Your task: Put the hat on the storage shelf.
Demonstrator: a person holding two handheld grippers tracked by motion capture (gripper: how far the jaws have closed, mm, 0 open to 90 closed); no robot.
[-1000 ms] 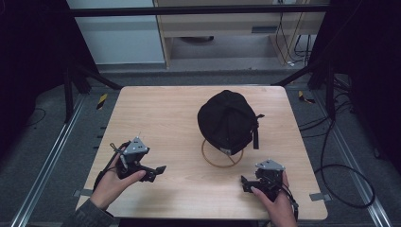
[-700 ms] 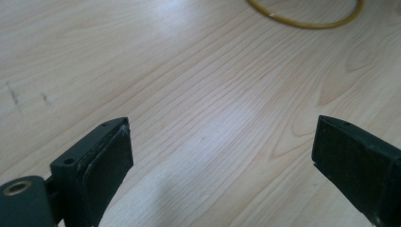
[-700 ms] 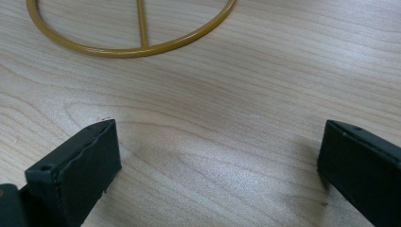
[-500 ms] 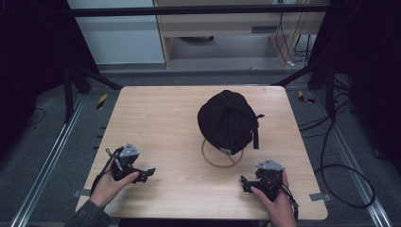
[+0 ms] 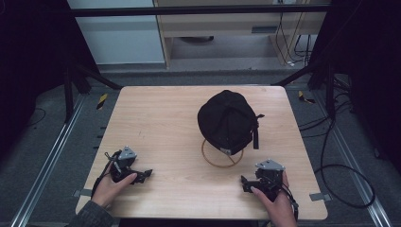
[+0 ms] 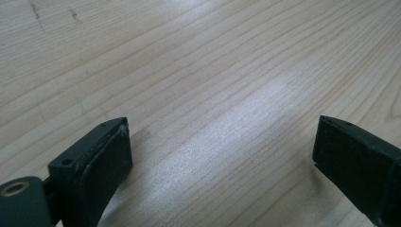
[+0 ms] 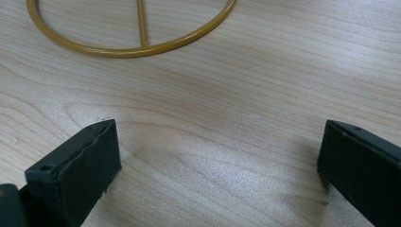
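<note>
1. Your left claw (image 5: 145, 173) sits low over the near-left part of the tabletop (image 5: 156, 118), held in your left hand (image 5: 111, 184). The jaws point right, toward the middle of the board.
2. Left claw state: released. In the left gripper view (image 6: 222, 156) the two black jaws stand wide apart with bare wood grain between them; nothing is gripped.
3. The cap (image 5: 229, 120), black, sits on a stand at the centre-right of the tabletop, well apart from both claws. A strap hangs down its right side.
4. The ring (image 5: 222, 158), the stand's yellow wire base, lies flat on the wood under the cap's near edge. One straight wire crosses it.
5. Your right claw (image 5: 245, 183) rests near the front-right edge, held in your right hand (image 5: 274, 201), with the grey plate on top. It lies near the ring, on its near right, not touching.
6. Right claw state: released. In the right gripper view (image 7: 220, 165) the jaws are spread wide over bare wood; the ring (image 7: 127, 49) lies ahead of them, apart from both jaws.
7. Neither claw touches the cap or the ring.
</note>
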